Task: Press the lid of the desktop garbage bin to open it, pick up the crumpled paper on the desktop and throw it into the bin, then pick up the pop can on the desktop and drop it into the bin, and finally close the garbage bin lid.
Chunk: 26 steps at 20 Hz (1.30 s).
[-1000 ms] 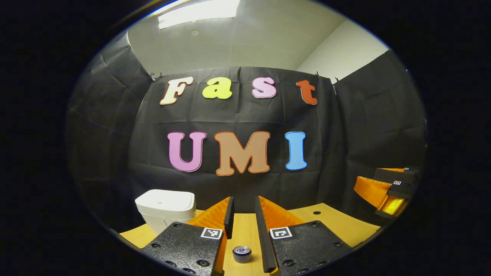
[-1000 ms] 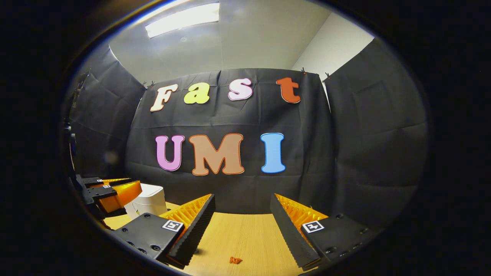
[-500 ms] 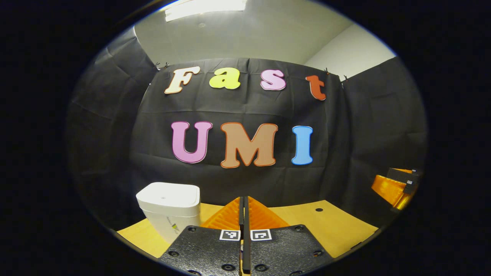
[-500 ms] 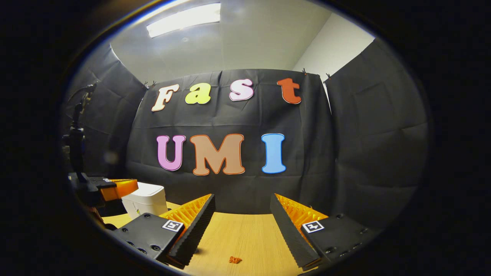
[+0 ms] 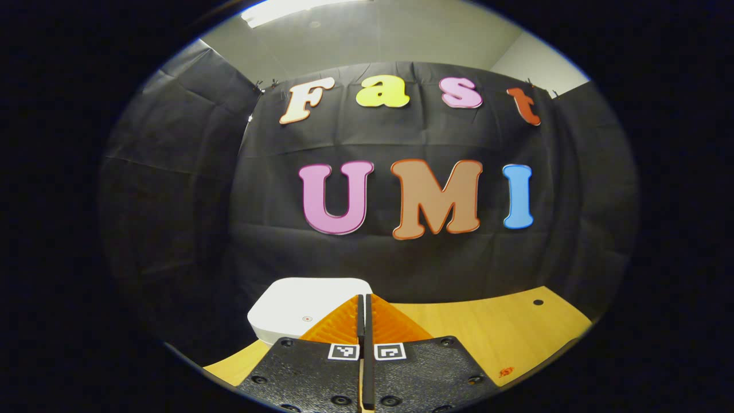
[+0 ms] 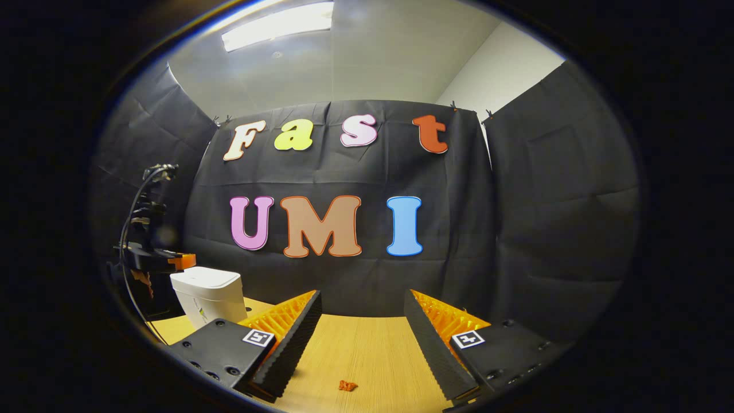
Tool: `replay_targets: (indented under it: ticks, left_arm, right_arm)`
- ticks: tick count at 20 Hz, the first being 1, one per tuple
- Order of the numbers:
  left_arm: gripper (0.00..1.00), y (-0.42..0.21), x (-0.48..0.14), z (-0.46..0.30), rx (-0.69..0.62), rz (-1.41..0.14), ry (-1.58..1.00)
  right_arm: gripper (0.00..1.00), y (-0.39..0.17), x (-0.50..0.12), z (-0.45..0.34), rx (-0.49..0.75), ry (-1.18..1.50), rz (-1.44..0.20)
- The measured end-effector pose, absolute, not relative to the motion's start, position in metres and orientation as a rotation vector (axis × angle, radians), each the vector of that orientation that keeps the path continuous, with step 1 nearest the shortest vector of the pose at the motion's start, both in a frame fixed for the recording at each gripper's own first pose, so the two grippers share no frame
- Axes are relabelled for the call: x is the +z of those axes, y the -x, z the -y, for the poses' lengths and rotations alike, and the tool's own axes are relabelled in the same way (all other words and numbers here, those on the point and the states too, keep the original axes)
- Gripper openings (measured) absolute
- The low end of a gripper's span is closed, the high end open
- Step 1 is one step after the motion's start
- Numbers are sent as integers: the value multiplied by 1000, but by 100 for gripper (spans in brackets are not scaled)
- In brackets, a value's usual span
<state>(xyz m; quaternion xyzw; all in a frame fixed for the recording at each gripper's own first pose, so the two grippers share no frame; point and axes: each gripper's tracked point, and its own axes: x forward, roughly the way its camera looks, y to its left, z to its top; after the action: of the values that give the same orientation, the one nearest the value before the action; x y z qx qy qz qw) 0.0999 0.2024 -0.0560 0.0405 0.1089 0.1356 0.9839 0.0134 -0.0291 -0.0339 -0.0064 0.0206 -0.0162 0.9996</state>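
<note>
White bin [image 5: 298, 307] sits lid-down before our closed left gripper [image 5: 363, 304]; our right gripper [image 6: 361, 307] gapes over the tabletop [image 6: 367, 355].

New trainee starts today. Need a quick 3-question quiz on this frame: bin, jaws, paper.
1. True or false: the bin lid is closed.
2. Which gripper has its jaws apart? A) left gripper B) right gripper
3. Fill in: the crumpled paper lies on the ____.

Key: 1 true; 2 B; 3 desktop.
</note>
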Motion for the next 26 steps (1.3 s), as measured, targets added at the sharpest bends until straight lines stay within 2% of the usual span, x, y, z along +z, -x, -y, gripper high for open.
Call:
replay_targets:
  ticks: [5,9,11,14,19,20,21,24,26]
  left_arm:
    - [0,-117,-111,-253,351,-337,11]
    - [0,-117,-119,-263,365,-346,-13]
    - [0,-118,-118,-263,374,-296,-28]
    - [0,-120,-117,-262,372,-311,-103]
    - [0,-114,-59,-236,357,-160,-84]
    - [5,-113,-43,-224,346,-125,-79]
    - [16,-107,-30,-213,341,-91,-82]
    - [87,-87,-6,-186,356,-37,-120]
    - [90,-69,5,-161,357,-16,-125]
  right_arm:
    - [96,-13,-41,26,-46,31,-64]
    - [96,-15,-47,28,-59,39,-80]
    - [96,-16,-51,27,-59,35,-89]
    - [96,-17,-57,22,-40,31,-99]
    - [96,-26,-58,31,3,9,-101]
    - [96,-28,-59,33,16,4,-99]
    - [96,-30,-58,35,29,4,-96]
    - [96,-38,-61,43,81,1,-91]
    - [96,-44,-70,46,127,-3,-100]
